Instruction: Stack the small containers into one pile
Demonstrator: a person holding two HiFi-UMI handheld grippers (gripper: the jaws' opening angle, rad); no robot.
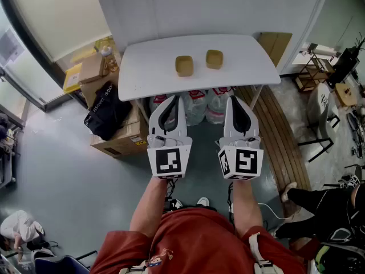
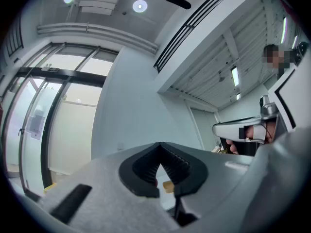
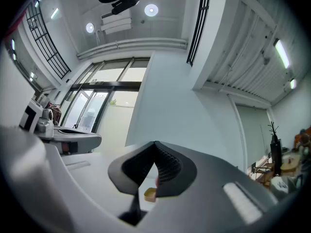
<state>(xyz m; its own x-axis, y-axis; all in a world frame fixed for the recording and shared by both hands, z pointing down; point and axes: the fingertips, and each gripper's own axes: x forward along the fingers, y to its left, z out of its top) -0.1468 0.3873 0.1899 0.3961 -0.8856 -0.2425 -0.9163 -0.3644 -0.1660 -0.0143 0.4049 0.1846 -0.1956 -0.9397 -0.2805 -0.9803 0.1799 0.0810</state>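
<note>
While both pairs of jaws sit pressed together with nothing clamped in them, you hold your left gripper (image 2: 159, 149) and right gripper (image 3: 155, 147) side by side. They are tipped a little above level and stop short of the tabletop (image 1: 148, 67). Neither one touches a container. Through the small gap below each closed tip, the gripper views catch a bit of tan container on the white surface ahead.

From the head view, the two containers rest around the middle of the tabletop, near each other but not touching. The left container (image 1: 184, 65) lies slightly closer to you, and the right container (image 1: 214, 59) sits just past it to the right. Both stand open side up, unstacked.

Under the tabletop stand water bottles (image 1: 197, 104). At the left, a black bag (image 1: 105, 114) leans on cardboard boxes (image 1: 117, 140). At the right, wooden slats (image 1: 279, 133) run along the floor, and a person (image 1: 319, 201) in dark trousers is at the lower right.
</note>
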